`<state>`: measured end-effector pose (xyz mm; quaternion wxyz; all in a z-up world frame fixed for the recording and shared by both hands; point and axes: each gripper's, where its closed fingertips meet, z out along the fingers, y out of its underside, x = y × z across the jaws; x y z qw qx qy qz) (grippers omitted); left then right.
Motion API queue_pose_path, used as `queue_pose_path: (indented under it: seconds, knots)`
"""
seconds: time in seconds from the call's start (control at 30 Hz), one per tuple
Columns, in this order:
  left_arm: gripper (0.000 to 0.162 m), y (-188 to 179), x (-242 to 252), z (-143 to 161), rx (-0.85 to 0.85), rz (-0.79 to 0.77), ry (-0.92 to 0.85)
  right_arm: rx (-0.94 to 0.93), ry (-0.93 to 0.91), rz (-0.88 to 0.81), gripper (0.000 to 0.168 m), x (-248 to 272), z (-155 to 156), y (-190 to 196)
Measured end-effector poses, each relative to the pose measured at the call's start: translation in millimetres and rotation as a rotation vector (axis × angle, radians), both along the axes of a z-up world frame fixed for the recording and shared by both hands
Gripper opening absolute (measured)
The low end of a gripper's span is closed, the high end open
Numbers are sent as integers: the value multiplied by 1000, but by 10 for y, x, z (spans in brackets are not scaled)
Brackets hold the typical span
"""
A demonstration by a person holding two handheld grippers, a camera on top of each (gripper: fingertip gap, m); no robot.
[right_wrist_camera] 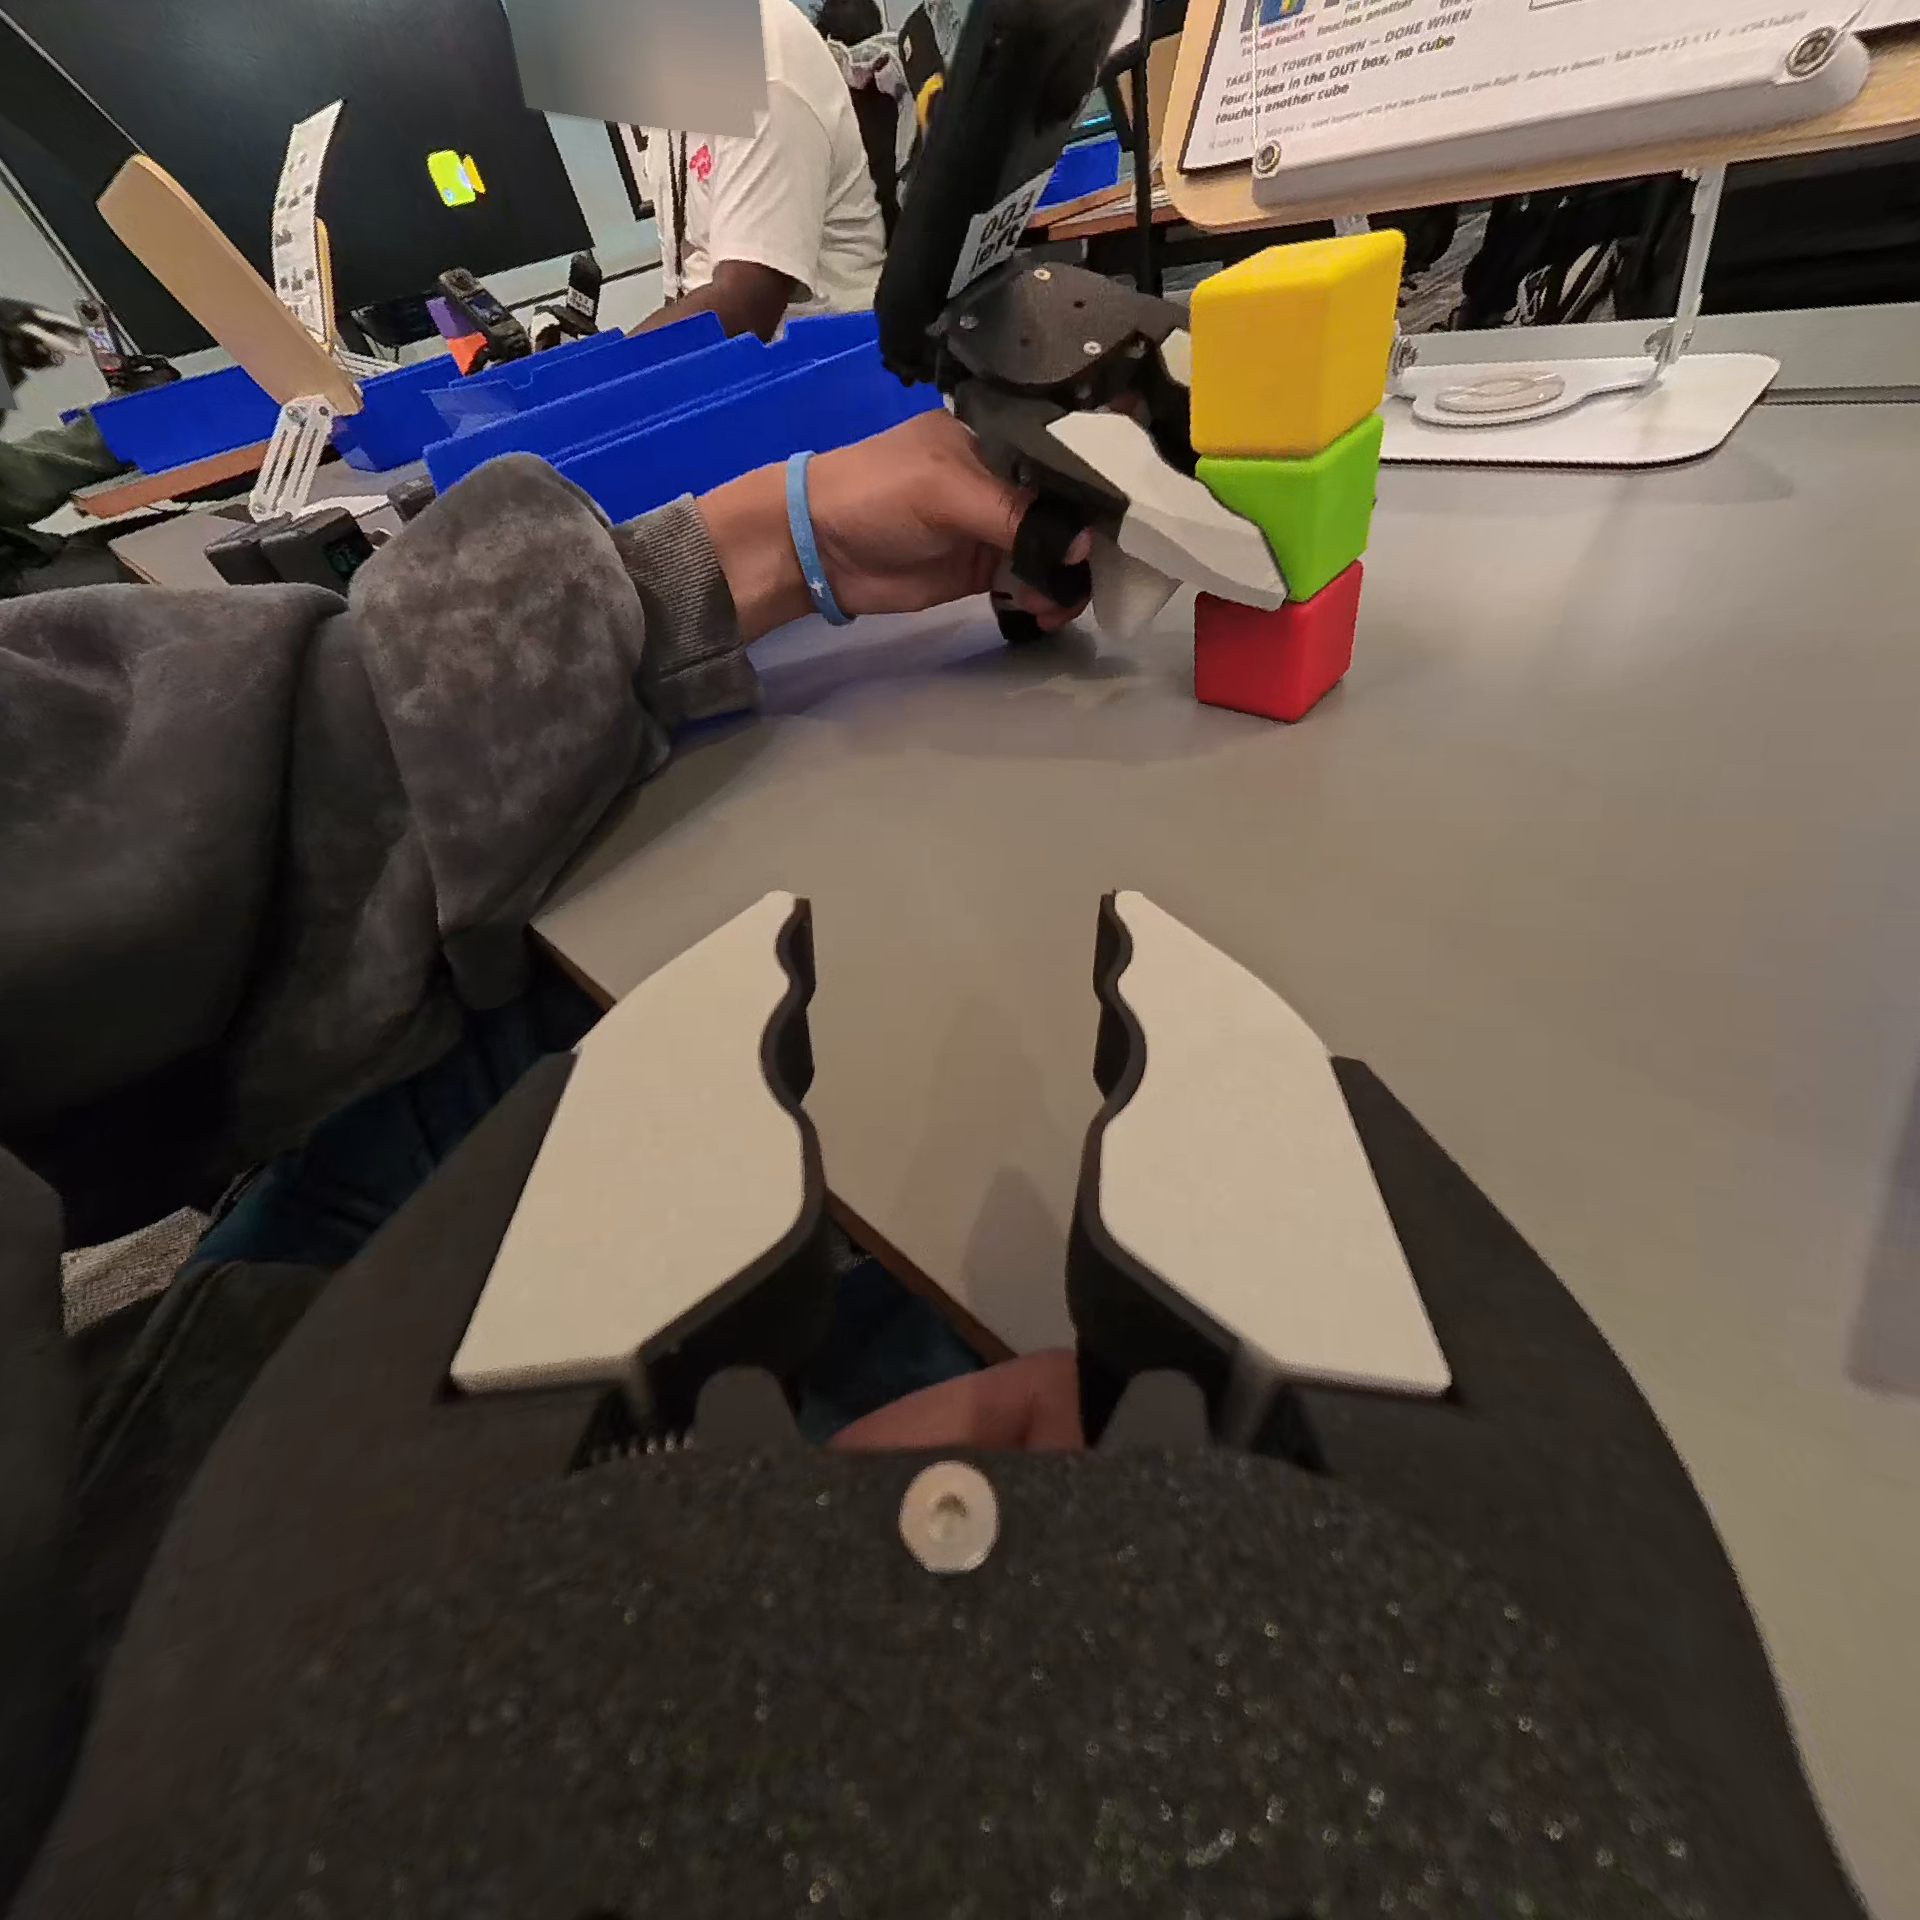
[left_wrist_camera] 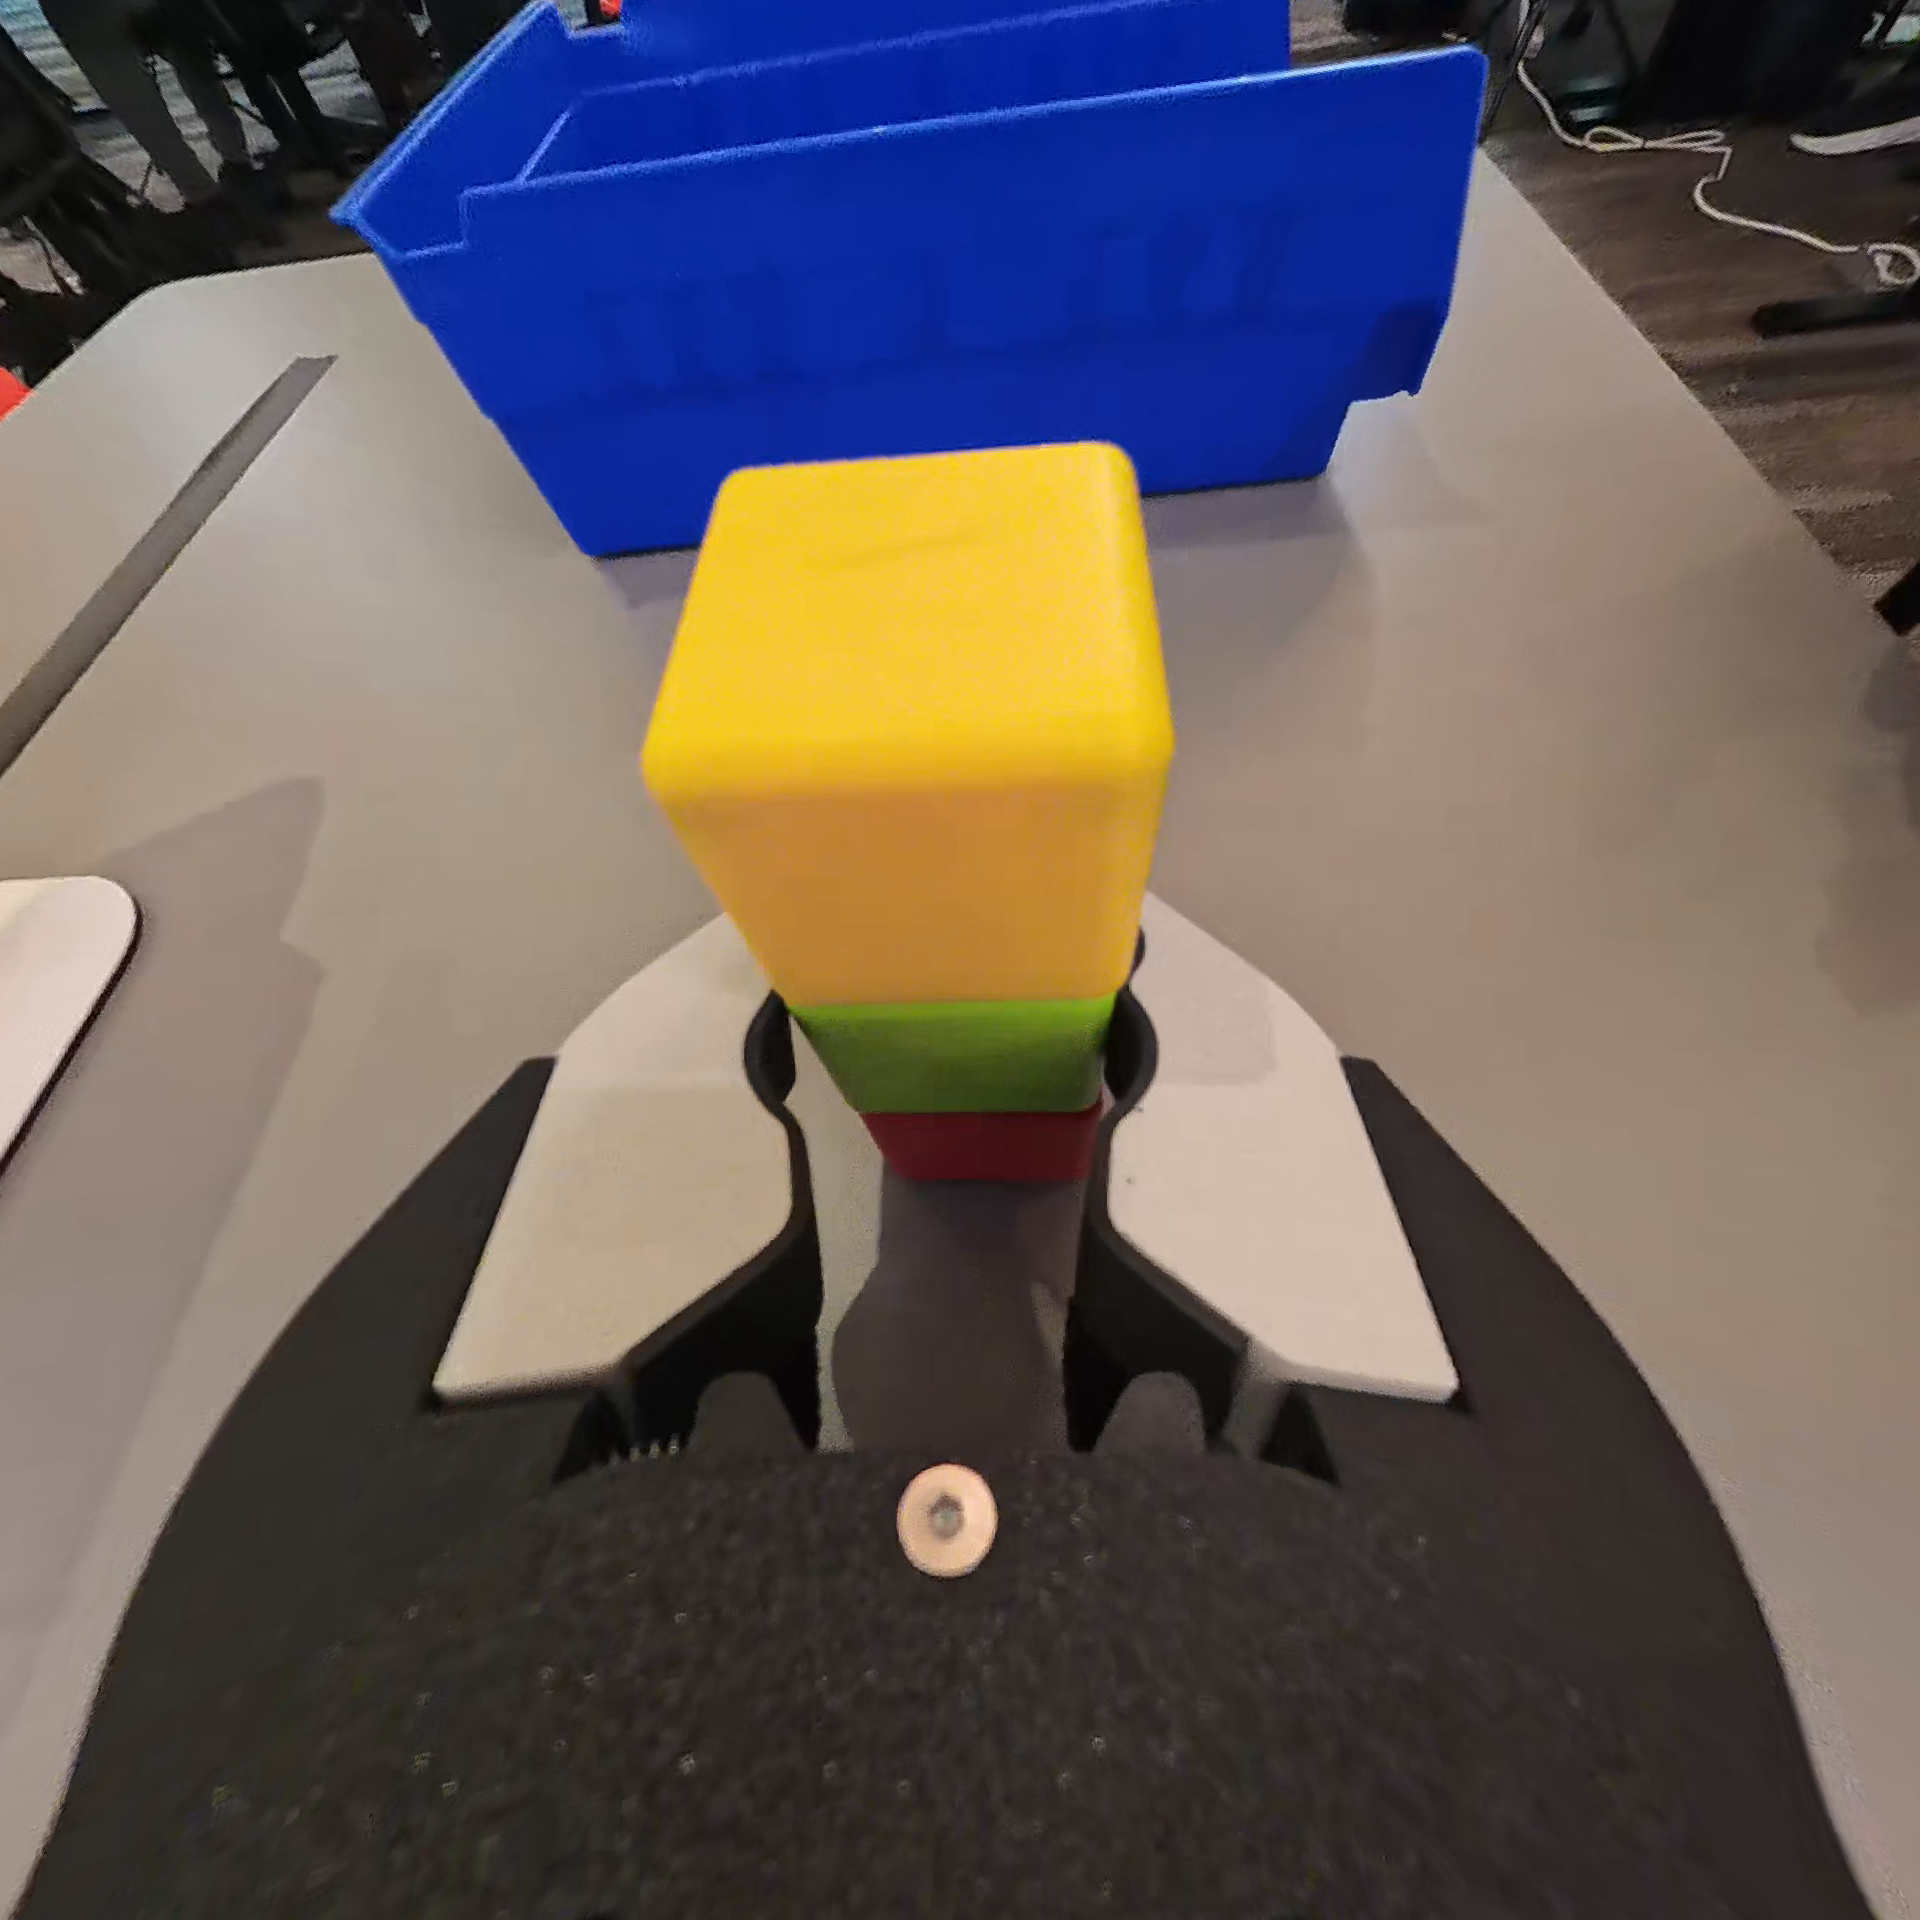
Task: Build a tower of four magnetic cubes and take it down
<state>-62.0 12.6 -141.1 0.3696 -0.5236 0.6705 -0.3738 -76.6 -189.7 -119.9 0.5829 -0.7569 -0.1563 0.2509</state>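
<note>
A: Left wrist view: the left tongs (left_wrist_camera: 951,1049) are pinching the green cube (left_wrist_camera: 951,1055), mid of a 3-high stack. Yellow cube (left_wrist_camera: 914,717) on top, red cube (left_wrist_camera: 982,1143) at the bottom, only a sliver of it showing betw. the fingers.

B: Where's the stack sitting?

A: On the grey table (left_wrist_camera: 1455,779), just in front of a blue bin (left_wrist_camera: 935,312). The right wrist view shows it from the side: red cube (right_wrist_camera: 1276,644) on the table (right_wrist_camera: 1351,987), green cube (right_wrist_camera: 1311,499) on that, yellow cube (right_wrist_camera: 1294,343) on top, all touching, roughly in line. The left tongs (right_wrist_camera: 1262,566) come in from the stack's left w/ a hand (right_wrist_camera: 904,520) behind them; the near finger (right_wrist_camera: 1164,499) lies along the green cube's side, tip down at the green/red seam.

B: And the right tongs?

A: The right tongs (right_wrist_camera: 954,914) are spread, nothing betw. them, hovering near the table's front edge, well apart from the stack.

B: Materials, shapes?

A: Cubes are matte, smooth, rounded corners and edges, plain colours. Tong fingers: flat pale-grey plates w/ wavy black inner edges, on a black grainy body w/ a silver screw in the middle. Table is smooth matte grey. Bin is glossy hard plastic, straight walls; more blue bins (right_wrist_camera: 644,416) sit further back in the right wrist view. The person's sleeve (right_wrist_camera: 312,779) is fuzzy dark grey; a light-blue wristband (right_wrist_camera: 810,540) is on the wrist. A white flat stand base (right_wrist_camera: 1579,410) sits behind the stack.
</note>
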Motion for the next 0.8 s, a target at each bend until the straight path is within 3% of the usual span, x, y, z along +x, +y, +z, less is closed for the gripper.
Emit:
queue_pose_path:
  seconds: [0.17, 0.33, 0.47, 0.6, 0.8]
  knots:
    - [57, -108, -29, -5, -19, -79, 9, 29, 2, 28, 51, -7, 196, 310]
    - [57, -200, -57, -5, -23, -132, 10, 75, -72, 75, 59, 52, 436, 993]
    - [57, -224, -61, -5, -24, -144, 10, 41, -160, 144, 75, -78, 321, 1565]
    - [57, -235, -64, -6, -22, -151, 10, 36, -223, 145, 78, -179, 183, 1931]
    - [57, -238, -66, -6, -32, -154, 12, 99, -142, 171, 60, -276, 283, 2043]
